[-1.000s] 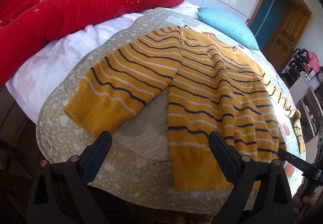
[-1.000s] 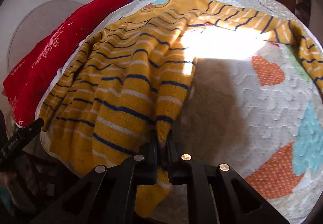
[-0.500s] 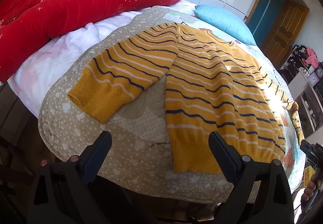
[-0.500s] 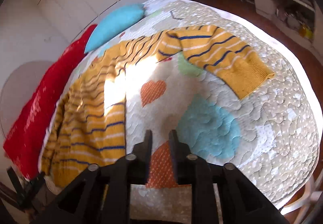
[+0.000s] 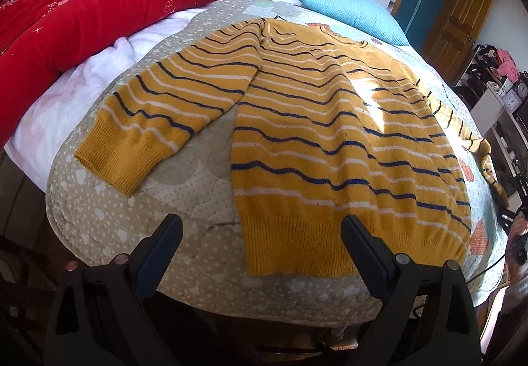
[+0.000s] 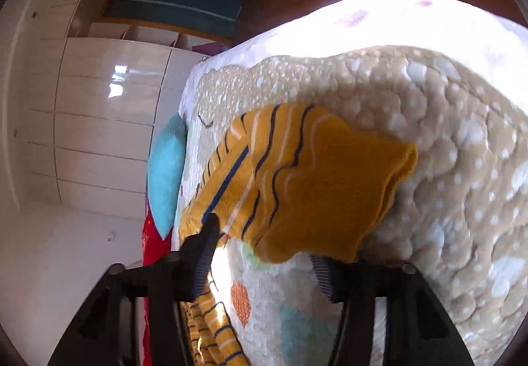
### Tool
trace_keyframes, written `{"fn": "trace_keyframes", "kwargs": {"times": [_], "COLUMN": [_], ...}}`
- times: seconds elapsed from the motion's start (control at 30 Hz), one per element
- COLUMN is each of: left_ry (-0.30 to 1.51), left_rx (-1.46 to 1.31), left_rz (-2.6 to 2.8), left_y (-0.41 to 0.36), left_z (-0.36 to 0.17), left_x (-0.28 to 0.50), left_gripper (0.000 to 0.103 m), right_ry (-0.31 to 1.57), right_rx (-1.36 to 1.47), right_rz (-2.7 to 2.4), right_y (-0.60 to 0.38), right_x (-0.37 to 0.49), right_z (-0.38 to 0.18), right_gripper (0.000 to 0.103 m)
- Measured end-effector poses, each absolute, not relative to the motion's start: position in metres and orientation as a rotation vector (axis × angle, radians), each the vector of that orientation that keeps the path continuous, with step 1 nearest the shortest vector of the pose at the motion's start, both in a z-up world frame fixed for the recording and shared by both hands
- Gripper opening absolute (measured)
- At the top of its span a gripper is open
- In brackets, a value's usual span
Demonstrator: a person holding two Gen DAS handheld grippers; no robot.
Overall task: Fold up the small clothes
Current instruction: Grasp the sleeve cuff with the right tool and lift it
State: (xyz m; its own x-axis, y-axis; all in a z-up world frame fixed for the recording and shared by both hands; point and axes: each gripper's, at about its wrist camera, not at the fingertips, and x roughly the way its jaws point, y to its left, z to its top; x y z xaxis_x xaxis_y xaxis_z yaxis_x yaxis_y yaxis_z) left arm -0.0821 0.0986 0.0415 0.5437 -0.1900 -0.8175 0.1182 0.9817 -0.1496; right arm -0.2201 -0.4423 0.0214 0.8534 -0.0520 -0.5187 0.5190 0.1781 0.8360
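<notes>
- Broadly, a yellow striped sweater (image 5: pixel 330 141) is seen spread flat on the quilted bedspread (image 5: pixel 198 254), hem toward the near bed edge, collar toward the blue pillow (image 5: pixel 353 13).
- At far left a red duvet (image 5: pixel 99 10) is bunched, well apart from the knit.
- The near sleeve (image 5: pixel 165 122) is laid out to the left of the body, ribbed cuff (image 5: pixel 118 161) flat and free.
- The left gripper (image 5: pixel 260 234) is held wide open just before the hem, nothing between its jaws.
- The right gripper (image 6: pixel 264 250) is seen with jaws parted and just closing around the far sleeve's cuff (image 6: pixel 330 201); whether the pads press yet cannot be told.
- The knit is judged soft, light and limp, with drape and some stretch; slip is unlikely on the quilt.
- The ribbed cuffs and hem corners are judged the firmest holds; a pinch through both layers is advised.
</notes>
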Motion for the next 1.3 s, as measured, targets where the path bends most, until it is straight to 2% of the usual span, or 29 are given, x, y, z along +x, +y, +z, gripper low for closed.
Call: {"fn": "trace_keyframes", "kwargs": {"times": [0.03,0.1,0.4,0.63,1.0,1.3], "left_ry": [0.983,0.987,0.994,0.996,0.930,0.940], "left_rx": [-0.076,-0.068,-0.099,-0.168,-0.303,-0.377], "left_rz": [-0.186,-0.189,-0.218,-0.237,-0.112,-0.050], "left_y": [0.097,0.093,0.090,0.109,0.195,0.240], "left_z": [0.041,0.040,0.036,0.032,0.028,0.010], "left_x": [-0.081,-0.080,-0.067,-0.066,-0.068,-0.071], "left_gripper": [0.096,0.096,0.096,0.096,0.096,0.096], "right_ry": [0.450,0.483,0.441,0.577,0.796,0.943], "right_rx": [1.304,1.229,0.859,0.646,0.394,0.179], "right_rz": [-0.443,-0.504,-0.744,-0.524,-0.075,0.006], "right_y": [-0.447,-0.458,-0.516,-0.439,-0.209,-0.080], "right_x": [-0.214,-0.209,-0.229,-0.114,0.103,0.200], "right_z": [0.025,0.036,0.134,0.167,0.136,0.080], "right_gripper": [0.013,0.011,0.009,0.009,0.009,0.009]}}
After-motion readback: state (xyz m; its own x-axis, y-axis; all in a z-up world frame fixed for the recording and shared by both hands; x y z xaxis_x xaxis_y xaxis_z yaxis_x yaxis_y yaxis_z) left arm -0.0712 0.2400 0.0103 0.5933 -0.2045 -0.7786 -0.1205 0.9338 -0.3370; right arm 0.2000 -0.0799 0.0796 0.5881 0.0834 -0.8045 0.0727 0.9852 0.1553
